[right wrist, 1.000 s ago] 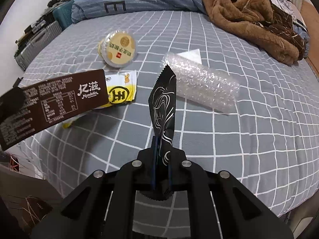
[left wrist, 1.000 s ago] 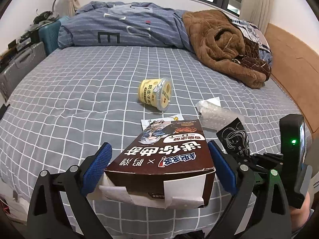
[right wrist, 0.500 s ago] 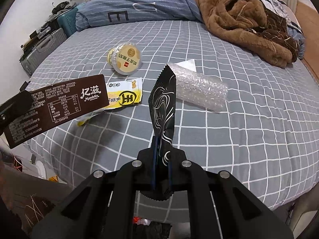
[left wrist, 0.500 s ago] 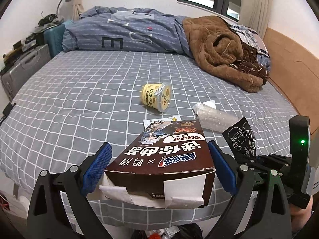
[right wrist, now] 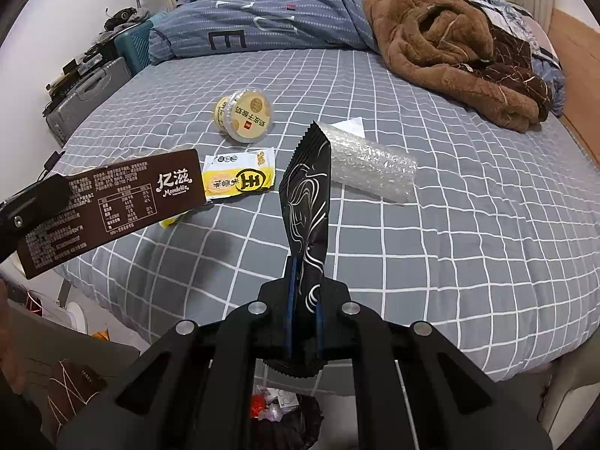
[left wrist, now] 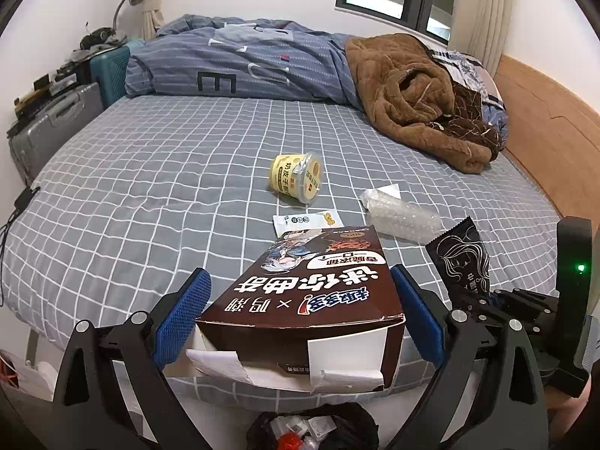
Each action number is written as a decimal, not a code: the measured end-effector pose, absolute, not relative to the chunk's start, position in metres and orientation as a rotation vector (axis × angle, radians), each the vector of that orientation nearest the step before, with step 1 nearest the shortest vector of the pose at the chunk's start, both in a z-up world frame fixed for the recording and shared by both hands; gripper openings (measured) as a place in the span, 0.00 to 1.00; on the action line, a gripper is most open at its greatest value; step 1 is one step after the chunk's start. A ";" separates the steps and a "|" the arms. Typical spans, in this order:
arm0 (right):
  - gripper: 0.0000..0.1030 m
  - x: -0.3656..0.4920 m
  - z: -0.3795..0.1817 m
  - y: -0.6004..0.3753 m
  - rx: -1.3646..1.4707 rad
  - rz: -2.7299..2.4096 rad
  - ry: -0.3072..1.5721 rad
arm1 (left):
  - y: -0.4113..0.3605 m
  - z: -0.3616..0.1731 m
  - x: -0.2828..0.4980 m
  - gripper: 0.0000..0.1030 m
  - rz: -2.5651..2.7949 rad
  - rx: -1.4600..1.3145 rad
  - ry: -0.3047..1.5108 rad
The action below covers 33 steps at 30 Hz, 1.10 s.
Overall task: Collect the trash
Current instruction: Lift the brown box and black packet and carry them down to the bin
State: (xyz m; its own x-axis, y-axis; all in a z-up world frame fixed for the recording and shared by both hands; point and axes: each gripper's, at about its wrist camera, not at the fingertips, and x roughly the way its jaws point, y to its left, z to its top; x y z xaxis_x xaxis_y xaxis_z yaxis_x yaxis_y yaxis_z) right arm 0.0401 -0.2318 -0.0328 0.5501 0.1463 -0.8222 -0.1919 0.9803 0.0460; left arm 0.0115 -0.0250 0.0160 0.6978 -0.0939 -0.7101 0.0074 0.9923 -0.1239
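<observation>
The left gripper point(left wrist: 300, 315) has its blue pads clamped on a brown biscuit box point(left wrist: 311, 292), end flap torn open toward the camera, contents out of sight. The right gripper point(right wrist: 303, 315) is pinched tight on a black snack wrapper point(right wrist: 307, 202) that stands up from the jaws. Below both, at six o'clock, a black-lined trash bin point(right wrist: 285, 412) gapes with crumpled scraps and something red inside. On the grey checked bedsheet point(right wrist: 450, 243), a yellow yogurt cup point(right wrist: 243, 114) lies on its side at eleven o'clock, foil lid on. Just nearer, a yellow snack packet point(right wrist: 240, 178) lies flat, and at one o'clock a roll of bubble wrap point(right wrist: 371, 170) rests on a white slip of paper point(right wrist: 350, 125).
</observation>
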 end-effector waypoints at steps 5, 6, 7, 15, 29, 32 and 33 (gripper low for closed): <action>0.08 0.027 -0.029 -0.231 -0.050 0.203 0.962 | -0.024 0.017 -0.004 0.90 -0.057 -0.128 0.797; 0.08 0.024 -0.028 -0.231 -0.049 0.203 0.961 | -0.024 0.017 -0.006 0.90 -0.058 -0.131 0.798; 0.08 0.025 -0.028 -0.231 -0.048 0.203 0.961 | -0.024 0.017 -0.008 0.90 -0.059 -0.133 0.799; 0.08 0.001 -0.019 -0.232 -0.038 0.207 0.948 | -0.019 0.022 -0.031 0.90 -0.052 -0.154 0.790; 0.08 -0.042 -0.004 -0.233 -0.025 0.212 0.922 | -0.016 0.035 -0.076 0.90 -0.055 -0.161 0.763; 0.08 -0.053 -0.001 -0.233 -0.025 0.210 0.917 | -0.017 0.037 -0.086 0.90 -0.058 -0.160 0.760; 0.08 -0.055 -0.001 -0.233 -0.024 0.209 0.917 | -0.018 0.037 -0.091 0.90 -0.061 -0.163 0.759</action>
State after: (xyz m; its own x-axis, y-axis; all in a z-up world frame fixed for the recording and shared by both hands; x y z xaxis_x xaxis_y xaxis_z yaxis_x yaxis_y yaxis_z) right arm -0.0551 -0.2331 -0.0007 0.5897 0.1695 -0.7896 -0.1900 0.9794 0.0684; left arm -0.0913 -0.0180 0.0369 0.7242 -0.1133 -0.6802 -0.0040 0.9857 -0.1685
